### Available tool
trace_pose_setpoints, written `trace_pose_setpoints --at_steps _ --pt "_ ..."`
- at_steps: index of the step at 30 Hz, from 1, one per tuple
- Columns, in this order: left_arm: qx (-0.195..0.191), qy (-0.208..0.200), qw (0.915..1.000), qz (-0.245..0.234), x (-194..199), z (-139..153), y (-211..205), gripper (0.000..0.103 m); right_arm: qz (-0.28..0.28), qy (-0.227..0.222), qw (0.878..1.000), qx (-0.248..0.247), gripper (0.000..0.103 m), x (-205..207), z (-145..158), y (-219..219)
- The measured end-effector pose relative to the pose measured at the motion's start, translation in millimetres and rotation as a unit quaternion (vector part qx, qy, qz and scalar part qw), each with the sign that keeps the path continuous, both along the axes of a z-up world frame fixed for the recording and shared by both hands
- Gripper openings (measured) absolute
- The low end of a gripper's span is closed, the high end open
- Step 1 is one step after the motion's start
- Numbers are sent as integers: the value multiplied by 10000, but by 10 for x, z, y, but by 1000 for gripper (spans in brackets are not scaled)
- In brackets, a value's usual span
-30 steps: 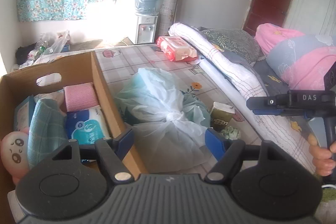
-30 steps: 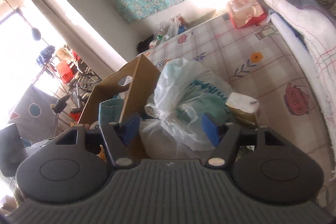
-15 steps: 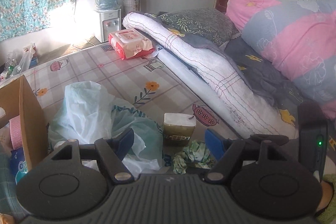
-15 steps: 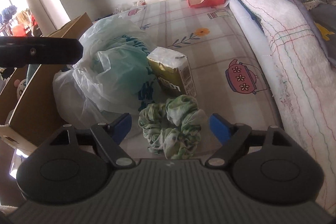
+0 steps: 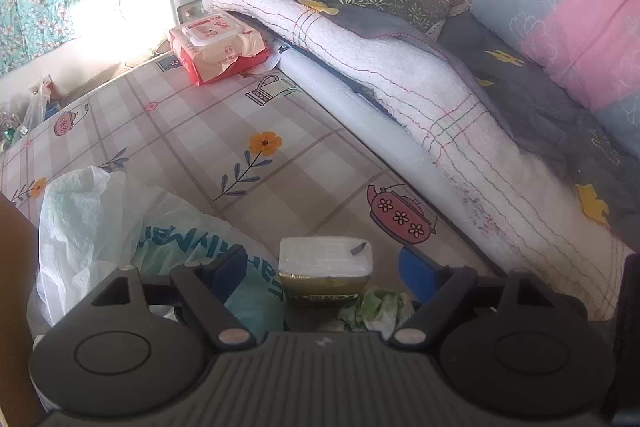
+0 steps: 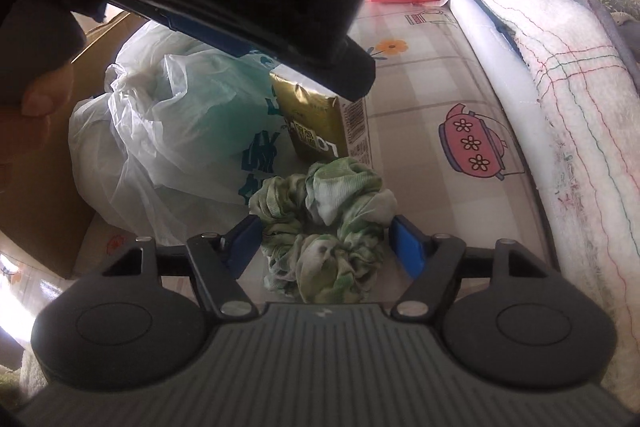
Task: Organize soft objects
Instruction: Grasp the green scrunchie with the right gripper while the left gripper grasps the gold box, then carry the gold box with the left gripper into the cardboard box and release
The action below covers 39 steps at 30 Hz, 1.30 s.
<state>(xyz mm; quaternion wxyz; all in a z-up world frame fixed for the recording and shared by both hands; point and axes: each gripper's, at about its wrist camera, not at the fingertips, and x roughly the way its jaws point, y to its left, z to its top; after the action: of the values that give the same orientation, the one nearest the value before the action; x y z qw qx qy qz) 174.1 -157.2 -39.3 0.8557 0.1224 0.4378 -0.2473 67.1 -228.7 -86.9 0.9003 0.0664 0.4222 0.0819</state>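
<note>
Closing around a green-and-white scrunchie (image 6: 324,227), the right gripper (image 6: 326,247) has the ruffled cloth ring between its blue pads, which do not yet press on it. The scrunchie lies on the checked mat (image 5: 208,123), just in front of a gold tissue pack (image 6: 316,123). The left gripper (image 5: 320,269) hangs above that pack, jaws widening and holding nothing. Left of the pack slumps a crinkly, translucent plastic bag (image 6: 160,123) with teal print, resting against a stiff brown cardboard box (image 6: 44,195). Judging by these loose items, sorting looks unfinished: scrunchie, pack and bag all remain outside the box. Right of the pack, a fluffy white blanket (image 5: 420,99) with coloured stitching rises in a rolled ridge.
</note>
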Motion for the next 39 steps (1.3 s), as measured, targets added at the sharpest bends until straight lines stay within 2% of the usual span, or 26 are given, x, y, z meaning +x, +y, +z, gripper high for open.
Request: trace_pose_setpoints --at_steps 3,7,10,14,17,22,28,33,39 --pt "9 110 9998 149 84 -73 7 72 -51 -26 10000 -9 57 -12 1 -35" --pt "-67 135 9998 149 111 -93 15 67 -108 -52 9999 -16 48 -31 5 -75" --pt "-113 97 9998 104 107 -98 -2 56 -182 -57 9998 2 43 -30 2 -105" --pt "-130 38 9998 113 74 -102 -9 54 -352 -49 9994 43 32 -62 5 -151" --pt "-251 49 9995 165 48 -68 41 54 -518 -23 9985 178 29 -123 15 -215" --pt "-507 -21 9984 257 -37 73 172 54 -821 -23 9955 470 28 -237 67 -327" --pt "-976 -211 9939 464 -280 411 487 54 -962 -387 9916 779 28 -461 311 -375" --pt "-1409 -443 9858 799 -519 730 928 54 -782 -606 9908 923 28 -524 523 -283" --pt "-1641 -805 9735 1372 -788 1021 1552 54 -391 -868 9905 993 28 -522 797 -45"
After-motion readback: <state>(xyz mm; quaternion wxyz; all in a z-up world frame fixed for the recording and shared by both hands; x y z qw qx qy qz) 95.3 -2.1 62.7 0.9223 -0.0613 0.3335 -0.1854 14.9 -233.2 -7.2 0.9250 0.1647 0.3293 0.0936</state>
